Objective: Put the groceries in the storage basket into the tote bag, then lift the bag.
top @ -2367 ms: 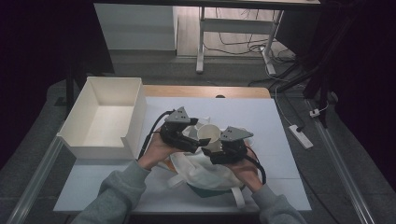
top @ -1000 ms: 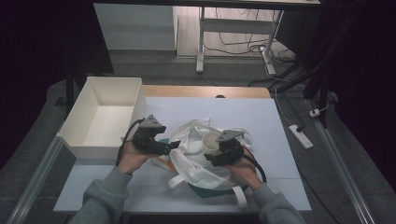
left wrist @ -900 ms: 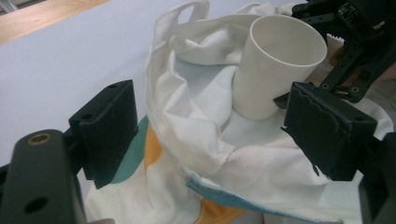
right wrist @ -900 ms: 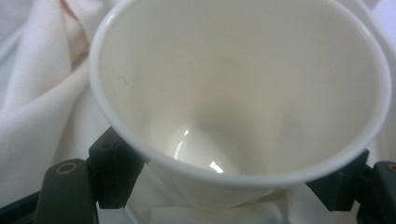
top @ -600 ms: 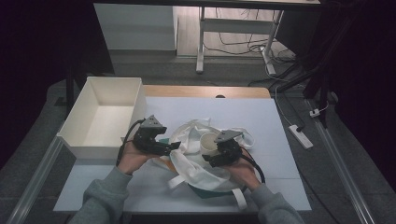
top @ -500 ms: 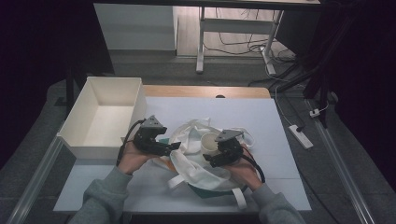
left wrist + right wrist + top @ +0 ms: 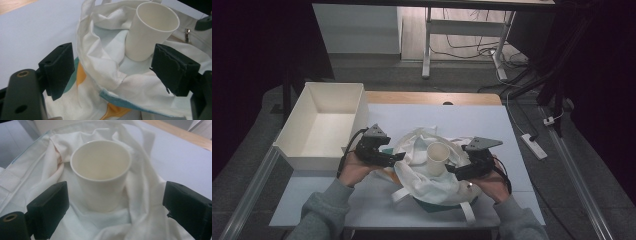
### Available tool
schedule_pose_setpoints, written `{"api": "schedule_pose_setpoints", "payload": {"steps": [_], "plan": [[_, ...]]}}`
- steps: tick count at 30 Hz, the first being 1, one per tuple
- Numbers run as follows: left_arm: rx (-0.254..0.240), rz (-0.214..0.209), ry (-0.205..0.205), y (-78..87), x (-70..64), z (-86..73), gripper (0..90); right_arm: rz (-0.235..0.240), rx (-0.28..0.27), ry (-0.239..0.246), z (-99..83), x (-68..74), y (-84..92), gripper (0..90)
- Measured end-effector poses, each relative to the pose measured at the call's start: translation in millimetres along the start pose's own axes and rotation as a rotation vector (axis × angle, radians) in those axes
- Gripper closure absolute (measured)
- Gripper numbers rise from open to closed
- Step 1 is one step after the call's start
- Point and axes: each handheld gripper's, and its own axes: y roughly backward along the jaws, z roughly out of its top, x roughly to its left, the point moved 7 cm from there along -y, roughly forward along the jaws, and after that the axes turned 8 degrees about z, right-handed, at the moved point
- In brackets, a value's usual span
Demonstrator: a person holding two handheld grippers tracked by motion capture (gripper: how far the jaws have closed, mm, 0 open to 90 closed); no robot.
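**Cup stands loose in the open bag**

The cup [image 7: 437,157] stands upright inside the bag [image 7: 427,182], on soft folds. The right gripper [image 7: 452,171] is wide open, its jaws apart from the cup. The left gripper [image 7: 398,158] is also wide, astride the bag's rim without pinching it. A tug on the cloth could tip the cup. The cup's base is sunk in the folds, and the bag's front edge is hard to see.

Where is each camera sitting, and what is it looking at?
High view: above the table, looking down and forward; forearms, left gripper, right gripper.
Left gripper view: on the left gripper, facing the bag; both open jaws show.
Right gripper view: on the right gripper, facing the cup; open jaws.
Shared: all show cup and bag.
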Motion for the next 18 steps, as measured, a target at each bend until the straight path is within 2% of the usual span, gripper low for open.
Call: {"api": "schedule_pose_setpoints", "payload": {"steps": [5,10,13,18], "plan": [[0.01,0.007,-0.004,-0.4,0.4,-2.5,19.8,-0.021,-0.043,-0.005,0.3,-4.8,17.9,7.7],[0.019,0.005,-0.002,-2.6,-0.8,-4.3,20.5,-0.047,-0.059,-0.017,-3.9,-9.1,30.5,9.4],[0.035,0.036,0.001,-4.8,-0.5,-6.6,21.9,-0.054,-0.06,-0.029,-9.0,-11.8,34.6,10.7],[0.047,0.082,0.03,-6.8,3.1,-10.4,27.6,-0.068,-0.058,-0.042,-14.3,-16.6,37.8,11.8]]}}
